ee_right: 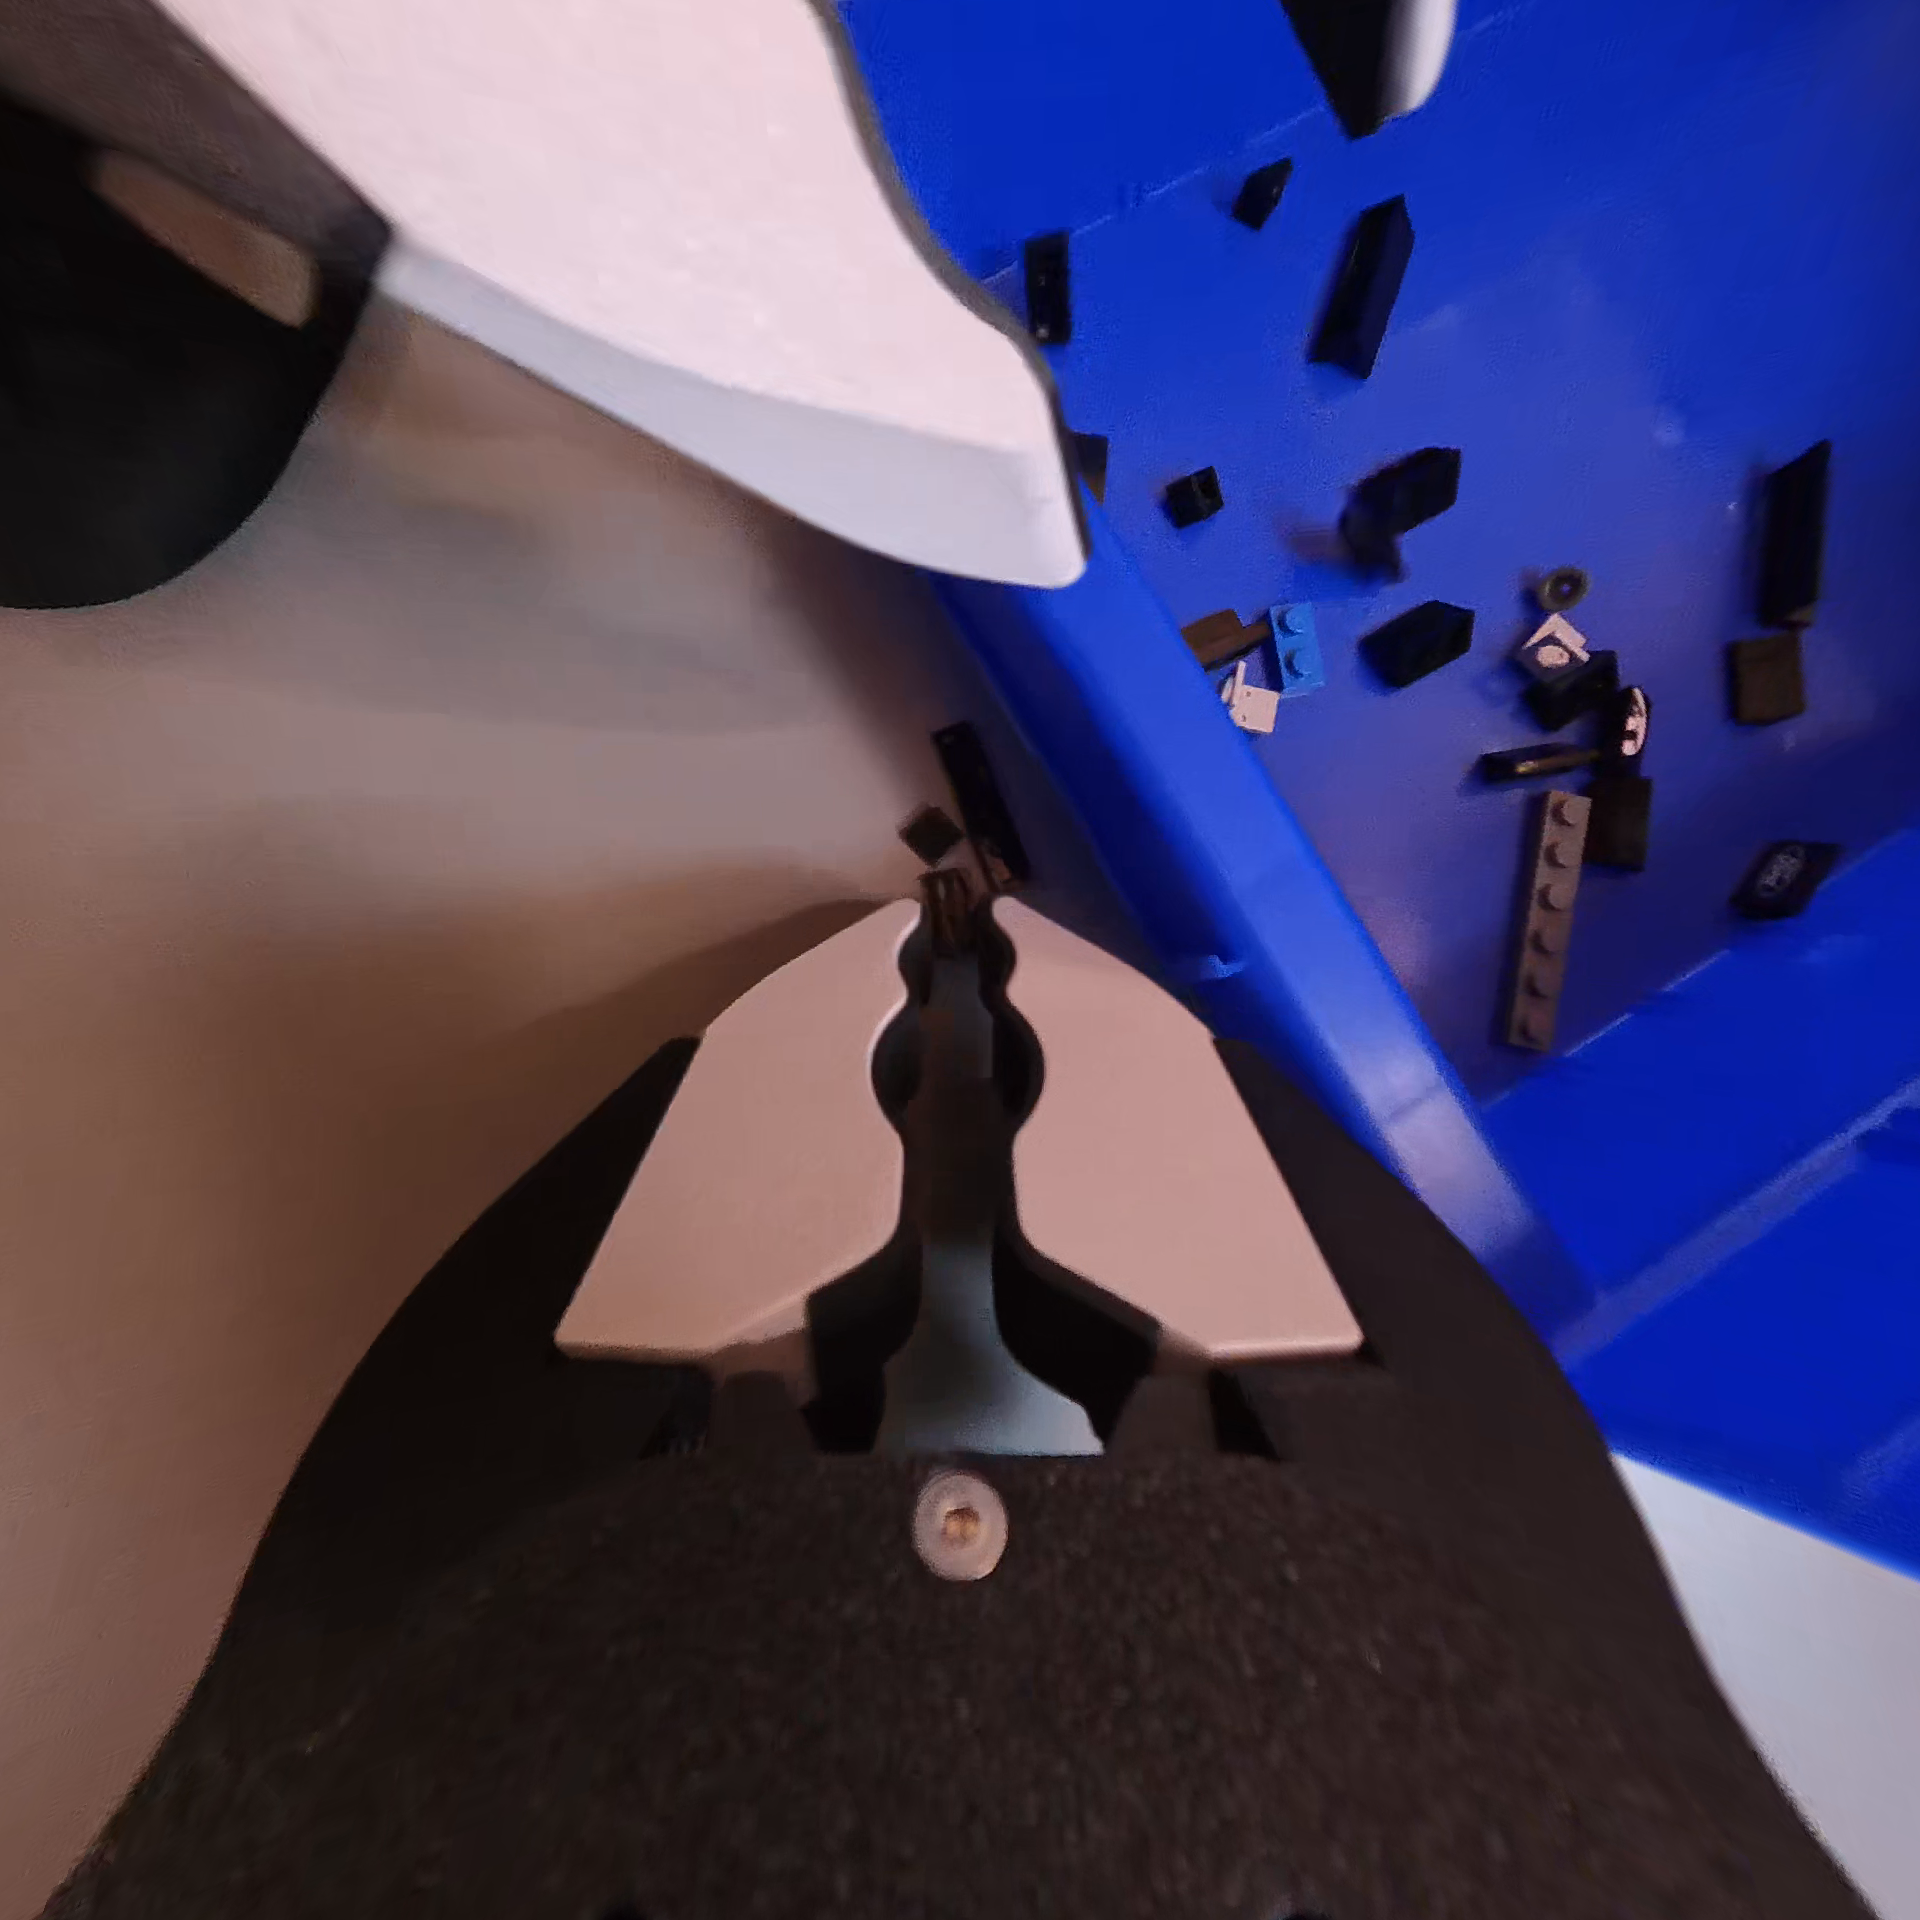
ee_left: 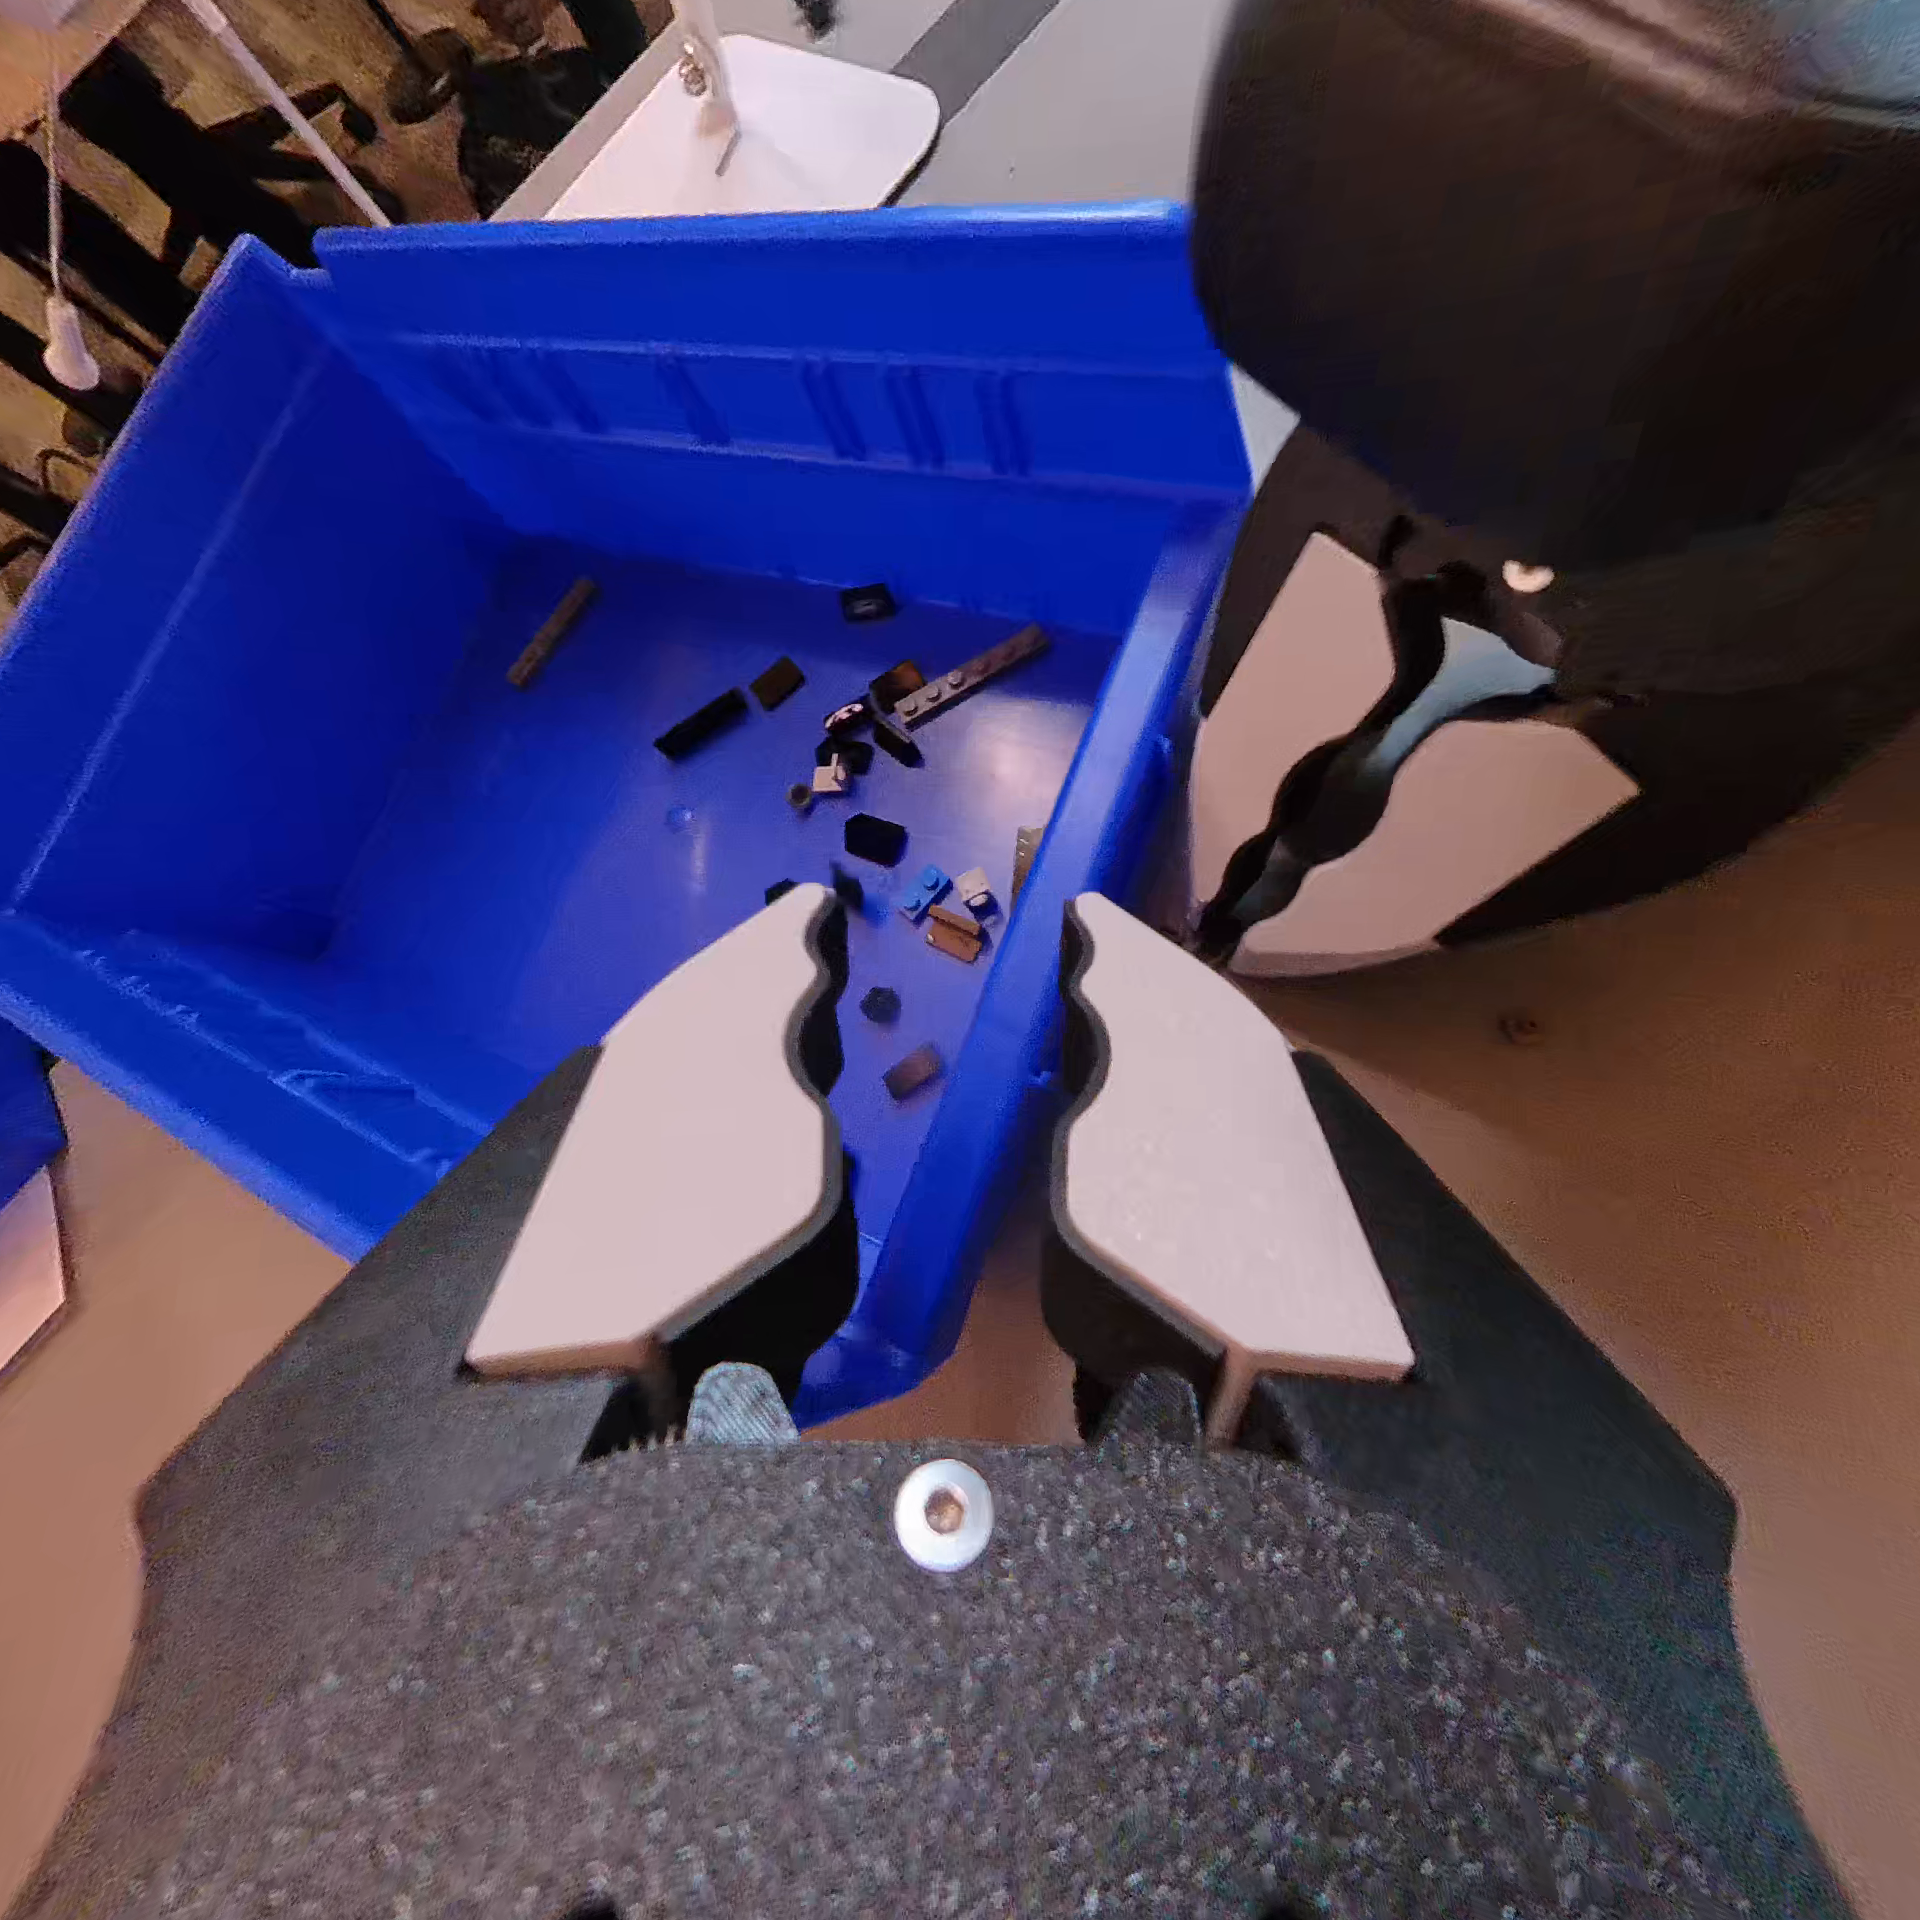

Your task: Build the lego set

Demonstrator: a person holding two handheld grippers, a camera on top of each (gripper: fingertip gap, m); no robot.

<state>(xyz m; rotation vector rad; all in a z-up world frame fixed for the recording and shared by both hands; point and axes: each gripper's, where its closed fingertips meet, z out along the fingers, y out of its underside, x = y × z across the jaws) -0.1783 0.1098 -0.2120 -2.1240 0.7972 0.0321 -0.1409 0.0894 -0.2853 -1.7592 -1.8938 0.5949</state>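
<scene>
left gripper (ee_left: pixel 945 914) released, straddling the side wall of the blue bin (ee_left: pixel 260 582) (loose lego pieces (ee_left: pixel 873 769) lie on its floor). right gripper (ee_right: pixel 954 909) clenched on a small dark piece (ee_right: pixel 948 902) just outside the bin, over the table (ee_right: pixel 312 935).

1. The table (ee_left: pixel 1558 1195) is pale brown and smooth.
2. A blue bin (ee_left: pixel 260 644) stands on it, with loose bricks inside.
3. Just outside the bin wall, a long black plate (ee_right: pixel 982 800) and a small black tile (ee_right: pixel 930 834) lie on the table.
4. A white base (ee_left: pixel 769 125) sits beyond the bin.
</scene>
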